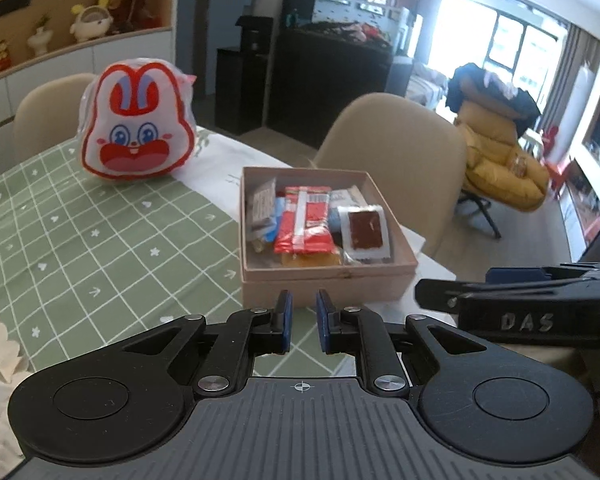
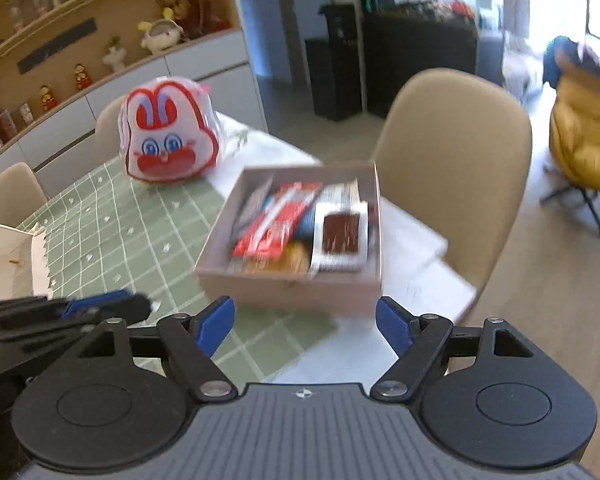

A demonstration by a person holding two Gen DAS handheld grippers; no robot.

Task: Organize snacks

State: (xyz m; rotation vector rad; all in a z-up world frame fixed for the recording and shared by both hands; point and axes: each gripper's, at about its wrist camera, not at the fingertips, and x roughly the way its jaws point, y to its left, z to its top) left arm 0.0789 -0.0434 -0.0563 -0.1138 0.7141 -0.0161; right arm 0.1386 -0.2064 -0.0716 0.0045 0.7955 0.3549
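Left tool (image 1: 304, 314) closed, empty; right tool (image 2: 305, 322) gapes before snack box (image 2: 292, 288).

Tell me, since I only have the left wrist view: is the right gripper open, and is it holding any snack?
Observer: The right gripper is open wide, with nothing between its fingers.
Operator: Where is it aimed?
Observer: At the near wall of the snack box, which sits ahead between its fingers, untouched.
Operator: Any furniture I'm missing?
Observer: A second beige chair stands at the table's far side, left of the bunny bag.
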